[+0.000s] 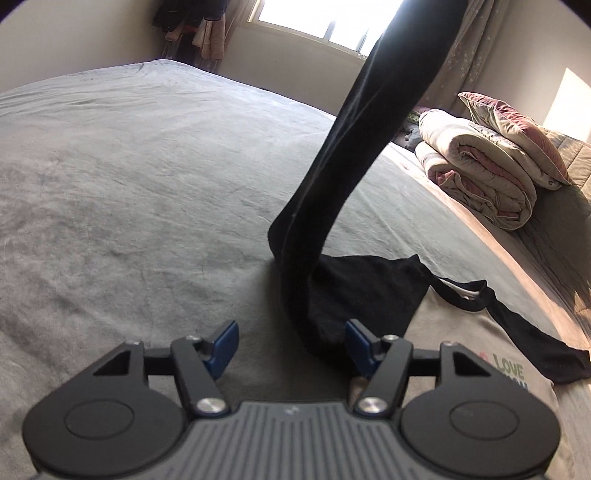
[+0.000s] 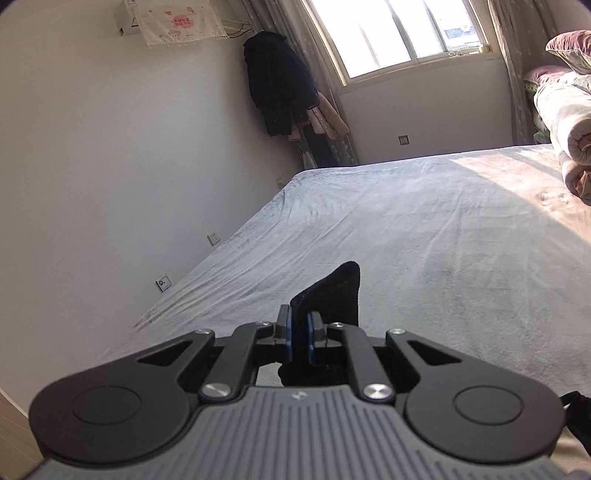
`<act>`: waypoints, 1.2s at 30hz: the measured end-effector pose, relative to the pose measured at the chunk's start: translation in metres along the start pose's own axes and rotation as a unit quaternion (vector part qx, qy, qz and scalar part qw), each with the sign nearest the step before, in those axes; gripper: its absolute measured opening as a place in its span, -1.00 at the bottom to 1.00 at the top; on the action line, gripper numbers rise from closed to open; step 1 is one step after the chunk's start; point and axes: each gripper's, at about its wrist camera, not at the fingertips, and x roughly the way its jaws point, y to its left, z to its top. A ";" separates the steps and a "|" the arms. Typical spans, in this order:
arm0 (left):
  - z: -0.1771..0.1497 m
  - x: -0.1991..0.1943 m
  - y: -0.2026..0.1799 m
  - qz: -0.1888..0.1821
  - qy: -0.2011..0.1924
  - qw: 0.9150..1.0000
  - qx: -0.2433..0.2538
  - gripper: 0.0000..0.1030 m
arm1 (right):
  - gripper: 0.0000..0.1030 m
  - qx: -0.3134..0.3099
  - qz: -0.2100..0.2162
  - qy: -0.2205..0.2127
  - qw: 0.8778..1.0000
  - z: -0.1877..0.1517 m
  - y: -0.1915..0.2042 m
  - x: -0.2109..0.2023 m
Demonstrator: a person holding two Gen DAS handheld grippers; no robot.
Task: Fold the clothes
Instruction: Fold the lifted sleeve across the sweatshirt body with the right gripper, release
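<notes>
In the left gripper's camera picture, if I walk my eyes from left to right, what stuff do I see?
Hanging clothes in the far corner → window → black garment lifted up off the bed → rolled quilt → pillow on top of it.

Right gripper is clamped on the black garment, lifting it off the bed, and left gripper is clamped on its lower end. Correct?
Not quite. In the left wrist view the left gripper is open, pads clear of the black garment. The right gripper is clamped on it.
</notes>
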 end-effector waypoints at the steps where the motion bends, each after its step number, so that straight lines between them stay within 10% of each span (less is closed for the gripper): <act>1: 0.000 0.000 0.000 -0.006 -0.004 1.000 -0.004 0.09 | -0.79 -0.004 0.000 -0.001 1.000 0.003 0.003 0.000; 11: 0.000 0.002 -0.018 -0.041 -0.022 0.999 0.012 -0.10 | -0.79 -0.028 0.006 -0.007 1.000 0.022 0.022 0.004; 16: -0.002 0.010 -0.017 -0.007 -0.025 1.000 -0.005 -0.86 | -0.79 -0.027 0.010 -0.006 1.000 0.021 0.023 0.003; 36: -0.016 0.019 -0.028 0.058 0.005 0.997 0.045 -0.85 | -0.79 0.077 -0.095 0.002 0.992 -0.028 -0.180 -0.077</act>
